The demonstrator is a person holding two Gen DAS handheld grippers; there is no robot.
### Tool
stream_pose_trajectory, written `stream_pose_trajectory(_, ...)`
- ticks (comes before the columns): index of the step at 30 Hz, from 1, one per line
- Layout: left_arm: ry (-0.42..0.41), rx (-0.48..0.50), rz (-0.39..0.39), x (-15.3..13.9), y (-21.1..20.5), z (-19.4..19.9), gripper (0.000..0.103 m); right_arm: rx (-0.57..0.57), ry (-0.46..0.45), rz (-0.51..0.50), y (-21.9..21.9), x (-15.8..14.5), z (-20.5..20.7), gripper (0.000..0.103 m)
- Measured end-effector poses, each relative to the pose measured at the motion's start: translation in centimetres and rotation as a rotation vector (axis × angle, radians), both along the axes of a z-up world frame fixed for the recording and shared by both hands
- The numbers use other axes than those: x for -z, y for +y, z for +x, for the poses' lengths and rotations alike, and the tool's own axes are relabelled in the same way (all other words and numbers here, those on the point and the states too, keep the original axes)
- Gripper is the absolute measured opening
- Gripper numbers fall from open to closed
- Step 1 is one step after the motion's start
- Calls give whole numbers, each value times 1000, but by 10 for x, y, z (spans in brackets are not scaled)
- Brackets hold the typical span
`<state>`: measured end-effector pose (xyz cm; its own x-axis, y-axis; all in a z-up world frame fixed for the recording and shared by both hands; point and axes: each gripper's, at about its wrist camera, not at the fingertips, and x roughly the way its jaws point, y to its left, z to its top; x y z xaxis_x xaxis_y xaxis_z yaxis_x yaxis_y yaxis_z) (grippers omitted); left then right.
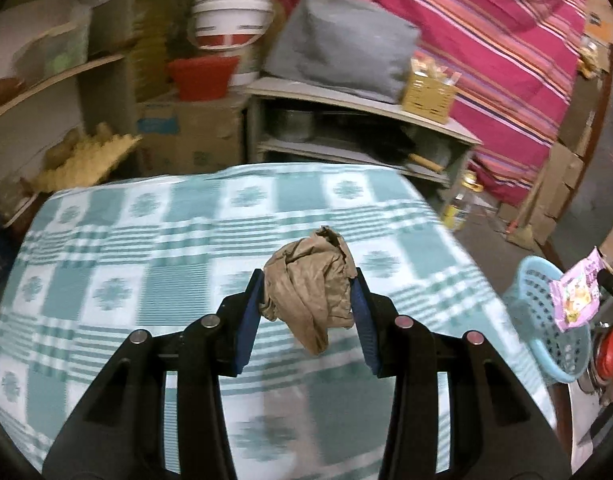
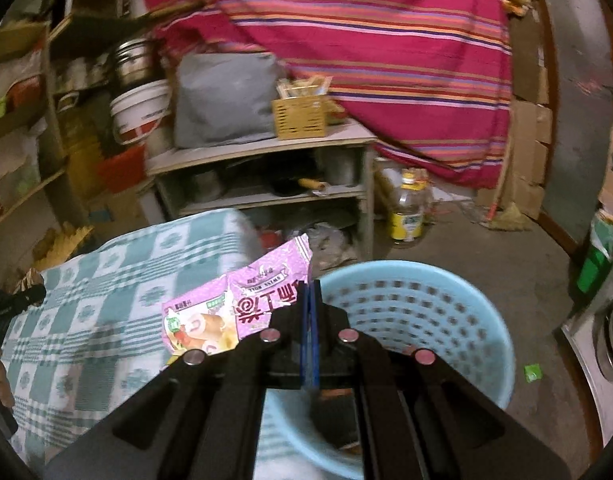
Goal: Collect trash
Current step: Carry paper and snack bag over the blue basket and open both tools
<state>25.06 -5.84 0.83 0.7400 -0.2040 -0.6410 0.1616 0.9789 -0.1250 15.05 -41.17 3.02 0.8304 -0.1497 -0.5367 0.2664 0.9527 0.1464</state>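
Left wrist view: the left gripper [image 1: 308,292] is clamped on a crumpled brown paper wad [image 1: 310,292], its blue pads [image 1: 252,320] pressing both sides, a loose tail of the paper hanging below them. The wad is held above a table covered in a green-and-white checked cloth [image 1: 146,240]; the cloth is blurred. At the right edge of this view a light blue perforated basket [image 1: 546,320] stands beside the table, and a pink snack wrapper [image 1: 578,296] shows in front of it, with only a dark sliver of the gripper holding it visible. Right wrist view: the right gripper [image 2: 311,292] has its jaws pressed together on the edge of that pink Swiss-roll wrapper [image 2: 234,312], which sticks out to the left of the fingers, printed face up. The wrapper hangs over the gap between the cloth-covered table [image 2: 106,280] and the basket [image 2: 446,300]. Only this view looks into the basket: its rim lies directly under the gripper, and something dark lies at the bottom, too blurred to identify. The tip of the left gripper with a scrap of brown paper shows at the far left edge. Both views share the background: a grey shelf unit [image 2: 266,148] carrying a grey cushion [image 1: 338,40] and a small slatted wooden box [image 1: 428,94], a red striped cloth [image 2: 366,40] hanging behind, and a white bucket [image 1: 230,20]. A yellow-labelled oil bottle [image 2: 410,208] stands on the floor, clearest in the right view.
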Motion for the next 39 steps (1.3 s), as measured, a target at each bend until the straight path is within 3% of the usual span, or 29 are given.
stream_pose_trajectory(12, -31, 294, 0, 15, -187, -30, 42, 197, 12, 77, -106, 27, -51, 1)
stream_pose_trajectory(22, -16, 449, 7, 38, -294, -47, 42, 245, 40, 98, -140, 46, -64, 1)
stream_pose_trajectory(27, -13, 459, -7, 42, -307, -43, 48, 265, 41, 111, -152, 49, -67, 1)
stream_pose_trajectory(29, -22, 447, -6, 41, -307, -41, 59, 267, 42, 115, -154, 50, -68, 1)
stream_pose_trajectory(33, -31, 410, -7, 37, -296, -37, 70, 260, 40, 115, -154, 51, -66, 1)
stream_pose_trajectory(35, -41, 382, 11, 34, -291, -37, 83, 255, 40, 116, -152, 51, -64, 1)
stream_pose_trajectory(39, -55, 328, 12, 26, -268, -37, 90, 242, 38, 119, -145, 50, -59, 1)
